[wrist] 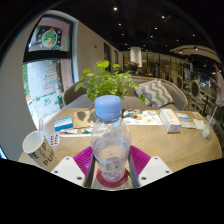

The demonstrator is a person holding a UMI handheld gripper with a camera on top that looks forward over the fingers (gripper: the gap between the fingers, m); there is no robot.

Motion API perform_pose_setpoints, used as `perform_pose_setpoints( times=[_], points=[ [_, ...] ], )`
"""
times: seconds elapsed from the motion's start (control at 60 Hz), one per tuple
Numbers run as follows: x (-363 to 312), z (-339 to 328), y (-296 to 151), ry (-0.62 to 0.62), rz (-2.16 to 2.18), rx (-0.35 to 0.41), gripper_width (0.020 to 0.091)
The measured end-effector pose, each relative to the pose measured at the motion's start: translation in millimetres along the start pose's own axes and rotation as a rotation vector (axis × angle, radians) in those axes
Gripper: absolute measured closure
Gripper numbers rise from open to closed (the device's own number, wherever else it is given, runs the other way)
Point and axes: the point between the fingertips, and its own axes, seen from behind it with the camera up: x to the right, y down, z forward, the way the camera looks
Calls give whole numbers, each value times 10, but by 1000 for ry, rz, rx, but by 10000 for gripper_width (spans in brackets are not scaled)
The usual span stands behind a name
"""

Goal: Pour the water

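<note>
Table [175,150], bottle [110,140] between tool [111,172]

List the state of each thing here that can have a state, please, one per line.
water bottle: upright, blue cap on, between the jaws
gripper: jaws at the bottle's sides; grip cannot be told
paper cup: upright, open top, contents hidden
potted plant: upright, beyond the bottle
</note>
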Motion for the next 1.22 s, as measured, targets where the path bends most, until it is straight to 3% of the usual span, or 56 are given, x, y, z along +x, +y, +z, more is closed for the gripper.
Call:
perform_pose_setpoints(
  times=[0.05, 0.133, 0.483, 0.7, 1.217],
  points=[
    [15, -11, 48, 7, 20, -41, 499],
    [-9, -102, 65, 7, 60, -81, 236],
    [40, -1299, -177, 96, 72, -195, 248],
    [-10, -2065, -179, 123, 102, -224, 251],
    [148, -2463, -112, 171, 6, -218, 246]
  ],
)
